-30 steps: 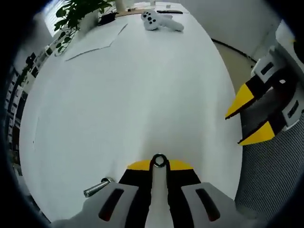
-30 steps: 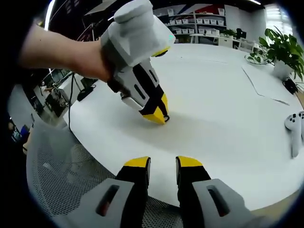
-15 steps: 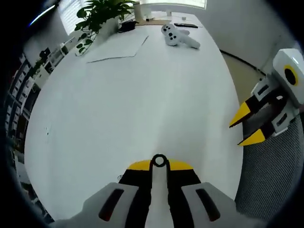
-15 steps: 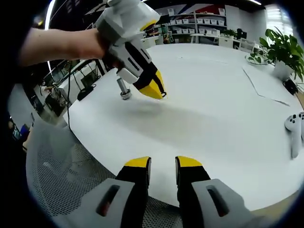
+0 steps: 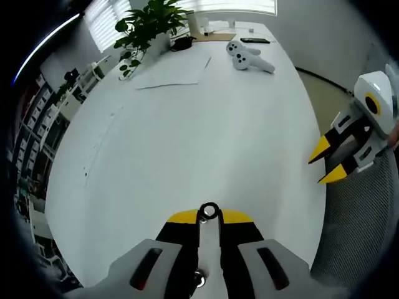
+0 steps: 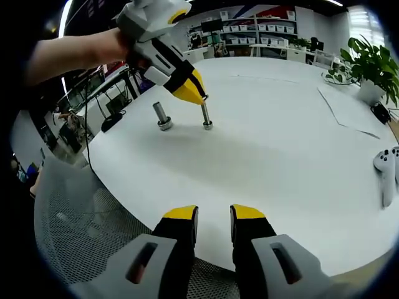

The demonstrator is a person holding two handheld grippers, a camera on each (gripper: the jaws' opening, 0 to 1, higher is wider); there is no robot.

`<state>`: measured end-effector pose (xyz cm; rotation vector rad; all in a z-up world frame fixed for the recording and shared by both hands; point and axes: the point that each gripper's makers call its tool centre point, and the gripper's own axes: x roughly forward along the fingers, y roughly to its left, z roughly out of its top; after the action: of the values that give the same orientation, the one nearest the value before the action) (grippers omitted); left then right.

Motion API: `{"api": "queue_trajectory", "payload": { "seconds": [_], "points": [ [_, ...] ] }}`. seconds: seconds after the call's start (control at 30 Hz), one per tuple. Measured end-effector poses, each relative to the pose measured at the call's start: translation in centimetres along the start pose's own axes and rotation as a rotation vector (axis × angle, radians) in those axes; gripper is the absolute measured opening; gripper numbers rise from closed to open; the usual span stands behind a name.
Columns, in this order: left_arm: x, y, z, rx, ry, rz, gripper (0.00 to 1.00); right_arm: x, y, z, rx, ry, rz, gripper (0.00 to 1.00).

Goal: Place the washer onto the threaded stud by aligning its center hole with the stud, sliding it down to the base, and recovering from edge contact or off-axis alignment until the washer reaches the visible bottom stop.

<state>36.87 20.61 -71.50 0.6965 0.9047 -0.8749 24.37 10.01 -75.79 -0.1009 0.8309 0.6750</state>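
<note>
In the left gripper view a small dark metal washer (image 5: 209, 212) sits pinched at the tip of my left gripper (image 5: 209, 216), which is shut on it. In the right gripper view a hand holds that left gripper (image 6: 190, 93) over the far left of the white table (image 6: 280, 162). Its yellow tips hang just above a thin upright stud (image 6: 206, 116). A thicker stud (image 6: 162, 116) stands a little to its left. My right gripper (image 6: 213, 215) hovers at the near table edge, open with nothing between its fingers. It also comes into the left gripper view, right gripper (image 5: 330, 165).
Two white controllers (image 5: 249, 57) lie at the far end of the table, one controller (image 6: 388, 163) at the right edge. A potted plant (image 5: 149, 22) and a sheet of paper (image 5: 171, 71) sit near them. A grey mesh chair (image 6: 87, 230) stands against the near table edge.
The left gripper with the washer has travelled up and away from the table's middle to above the two studs. The thin stud has come out from behind it. The right gripper has stayed put.
</note>
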Motion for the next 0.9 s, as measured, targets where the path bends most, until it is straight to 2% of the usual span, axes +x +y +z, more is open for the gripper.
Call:
{"api": "queue_trajectory", "payload": {
  "seconds": [0.2,0.37,0.57,0.9],
  "points": [
    [-0.5,1.2,-0.1,-0.024,-0.002,0.029,0.09,0.0,0.0,0.0,0.001,-0.003,0.001,0.24],
    [0.2,1.0,-0.9,-0.025,0.033,0.019,0.09,0.0,0.0,0.0,0.004,-0.004,0.000,0.24],
    [0.8,1.1,-0.7,-0.013,0.041,0.014,0.09,0.0,0.0,0.1,0.006,-0.005,-0.001,0.24],
    [1.8,1.1,-1.4,0.027,0.080,0.010,0.09,0.0,-0.1,0.1,0.012,-0.008,-0.002,0.24]
  ]
}}
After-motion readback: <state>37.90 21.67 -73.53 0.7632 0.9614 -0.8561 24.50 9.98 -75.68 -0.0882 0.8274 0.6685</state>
